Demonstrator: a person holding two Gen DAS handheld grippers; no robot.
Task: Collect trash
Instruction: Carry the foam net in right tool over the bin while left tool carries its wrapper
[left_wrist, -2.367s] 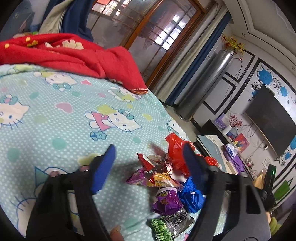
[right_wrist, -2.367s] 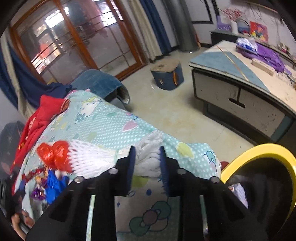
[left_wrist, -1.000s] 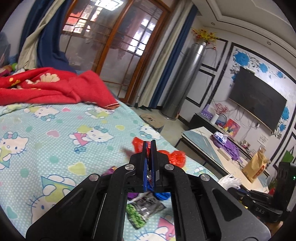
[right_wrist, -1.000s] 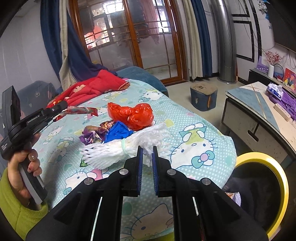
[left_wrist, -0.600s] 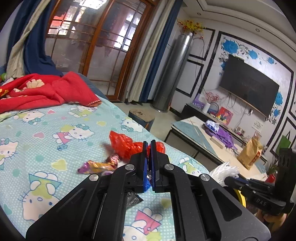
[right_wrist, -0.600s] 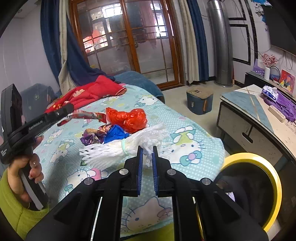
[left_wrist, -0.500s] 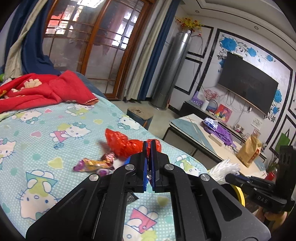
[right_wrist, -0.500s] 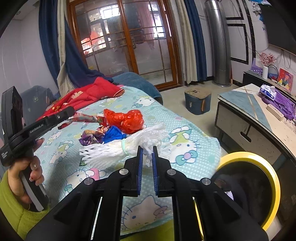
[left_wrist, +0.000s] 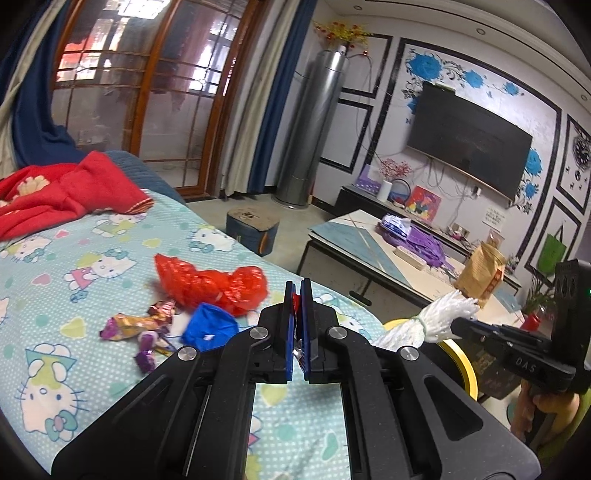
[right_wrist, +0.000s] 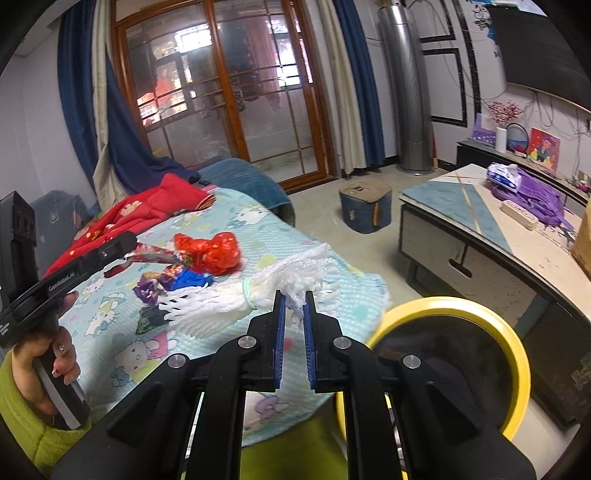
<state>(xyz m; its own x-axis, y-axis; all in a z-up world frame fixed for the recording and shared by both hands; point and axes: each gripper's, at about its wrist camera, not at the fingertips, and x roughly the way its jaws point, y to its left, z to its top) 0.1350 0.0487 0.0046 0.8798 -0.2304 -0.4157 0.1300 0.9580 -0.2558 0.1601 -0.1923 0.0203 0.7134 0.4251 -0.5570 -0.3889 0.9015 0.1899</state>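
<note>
White foam and red wrapper lifted, bin comes next

Seen a little over two seconds ago with the left gripper (left_wrist: 297, 295) wide open above the pile of wrappers; now pressed together on a red snack wrapper (right_wrist: 155, 254), with only a thin red strip visible between the blue pads in the left wrist view. Carried up and away from the bed sheet (left_wrist: 110, 229), no more touching the pile.

Clamped with the right gripper (right_wrist: 293, 299) on the white foam net (right_wrist: 229, 306), the same as before, gripped at the frayed end past the green band. Moved off the bed edge and brought near the yellow bin (right_wrist: 517, 354), which sits low and to the right of the fingers. Not yet above the opening, as far as can be judged; hard to tell with this lens.

Probably means two pieces collected at once, with both drops not done yet. Next, likely: bring each load over the yellow rim, then open. Careful with the net: long and floppy, so easy to leave hanging over the rim.

Left on the sheet: a red plastic bag (left_wrist: 214, 284), a blue crumpled piece (left_wrist: 210, 326) just beside it, and some purple and gold wrappers (left_wrist: 133, 325) close by. So far from finished; more trips to the pile needed.
</note>
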